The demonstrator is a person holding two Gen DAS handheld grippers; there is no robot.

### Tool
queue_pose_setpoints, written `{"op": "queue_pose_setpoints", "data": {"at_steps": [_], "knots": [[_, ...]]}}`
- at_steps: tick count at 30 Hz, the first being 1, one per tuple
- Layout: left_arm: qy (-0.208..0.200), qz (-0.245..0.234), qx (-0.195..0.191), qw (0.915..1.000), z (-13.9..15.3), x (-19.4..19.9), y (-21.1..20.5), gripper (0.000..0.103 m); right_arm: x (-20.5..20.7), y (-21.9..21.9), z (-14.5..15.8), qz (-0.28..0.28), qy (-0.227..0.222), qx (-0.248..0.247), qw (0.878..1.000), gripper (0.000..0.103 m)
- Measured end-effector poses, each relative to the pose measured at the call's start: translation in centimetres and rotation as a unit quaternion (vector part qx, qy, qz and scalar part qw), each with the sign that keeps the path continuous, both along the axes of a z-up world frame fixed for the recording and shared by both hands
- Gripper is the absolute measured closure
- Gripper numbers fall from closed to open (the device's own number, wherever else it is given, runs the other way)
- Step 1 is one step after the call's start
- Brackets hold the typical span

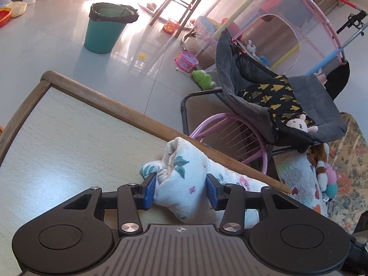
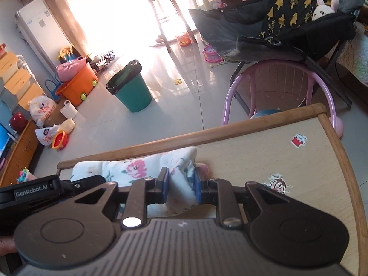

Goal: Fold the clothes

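Observation:
A white floral cloth (image 1: 181,161), bunched into a long roll, lies along the far wooden rim of the pale table (image 1: 69,126). My left gripper (image 1: 181,191) is shut on one thick end of the roll, whose bulk fills the gap between the blue pads. In the right wrist view the same cloth (image 2: 135,169) stretches leftward along the table (image 2: 264,151). My right gripper (image 2: 180,184) is shut on a narrower fold at its other end. The left gripper's black housing (image 2: 34,193) shows close beside it at the left.
Two cartoon stickers (image 2: 299,140) mark the tabletop right of the cloth. Beyond the table edge stand a pink chair (image 2: 276,73), a grey baby bouncer (image 1: 276,96) and a green bin (image 1: 103,32). Toys and baskets lie scattered on the tiled floor.

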State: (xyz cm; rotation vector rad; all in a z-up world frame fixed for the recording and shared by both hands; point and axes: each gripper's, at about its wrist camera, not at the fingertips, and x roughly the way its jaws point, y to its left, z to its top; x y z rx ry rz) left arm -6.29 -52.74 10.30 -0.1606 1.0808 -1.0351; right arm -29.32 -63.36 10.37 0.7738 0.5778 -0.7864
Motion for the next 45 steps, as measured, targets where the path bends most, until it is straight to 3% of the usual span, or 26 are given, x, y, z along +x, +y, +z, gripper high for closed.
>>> {"op": "queue_pose_setpoints", "data": {"at_steps": [16,30,35,38,43,45], "knots": [[-0.044,0.001,0.002,0.999,0.4,0.1,2.9,0.054,-0.4,0.5,0.7,-0.004,0.004,-0.013,1.0,0.079],[-0.041,0.035,-0.008,0.9985,1.4,1.0,4.5,0.054,-1.4,0.3,1.5,-0.024,0.001,-0.026,0.999,0.079],[-0.043,0.052,-0.007,0.9977,1.9,1.1,5.2,0.055,-2.7,0.4,2.6,-0.048,0.007,-0.056,0.997,0.079],[-0.045,0.073,-0.013,0.9962,2.7,1.1,6.0,0.054,-4.1,0.7,3.5,-0.074,0.014,-0.082,0.994,0.069],[-0.048,0.084,-0.014,0.9951,3.9,0.9,7.1,0.05,-6.1,1.3,3.7,-0.09,0.022,-0.09,0.992,0.067],[-0.053,0.086,-0.01,0.9949,4.3,0.7,7.7,0.049,-6.7,1.8,3.4,-0.092,0.025,-0.089,0.991,0.057]]}}
